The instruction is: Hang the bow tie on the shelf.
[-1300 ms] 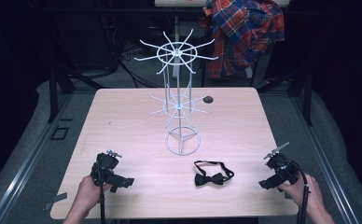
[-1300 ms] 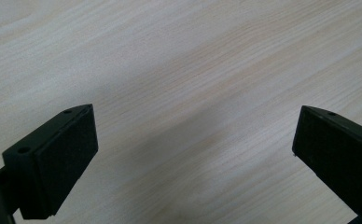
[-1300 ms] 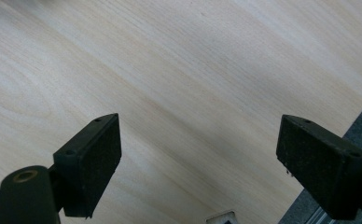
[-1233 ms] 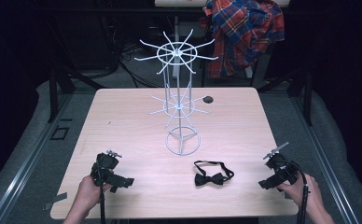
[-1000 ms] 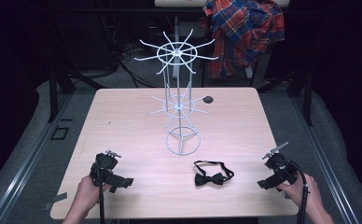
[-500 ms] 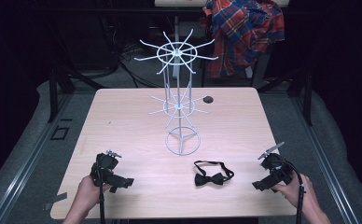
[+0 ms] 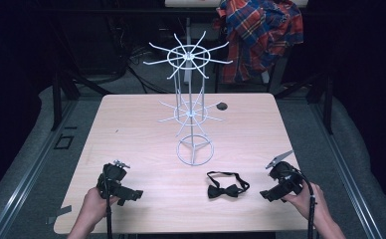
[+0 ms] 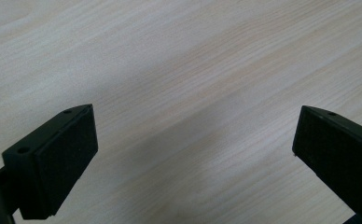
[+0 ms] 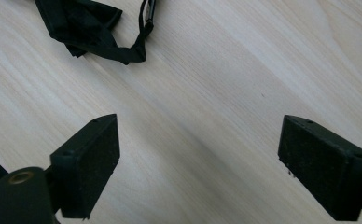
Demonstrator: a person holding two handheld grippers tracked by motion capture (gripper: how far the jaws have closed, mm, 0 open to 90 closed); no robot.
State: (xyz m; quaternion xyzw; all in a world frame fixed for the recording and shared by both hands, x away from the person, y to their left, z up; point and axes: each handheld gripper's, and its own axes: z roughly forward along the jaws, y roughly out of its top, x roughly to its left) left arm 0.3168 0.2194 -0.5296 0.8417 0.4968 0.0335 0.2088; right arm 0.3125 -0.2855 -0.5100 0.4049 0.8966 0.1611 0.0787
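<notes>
Now I am reaching my right gripper (image 7: 266,194), jaws spread wide and empty, toward the bow tie (image 7: 227,188) at its nine o'clock; next I judge closing on it.

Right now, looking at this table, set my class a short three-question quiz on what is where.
1. True or false: the right gripper is shut on the bow tie.
2. Which stands farther from the person: the bow tie or the wire rack?
3. Multiple choice: between the jaws of the left gripper there is A) a strap, B) bare table, C) a shirt.

Key: 1 false, both grippers are open and the tie lies apart on the table; 2 the wire rack; 3 B.
</notes>
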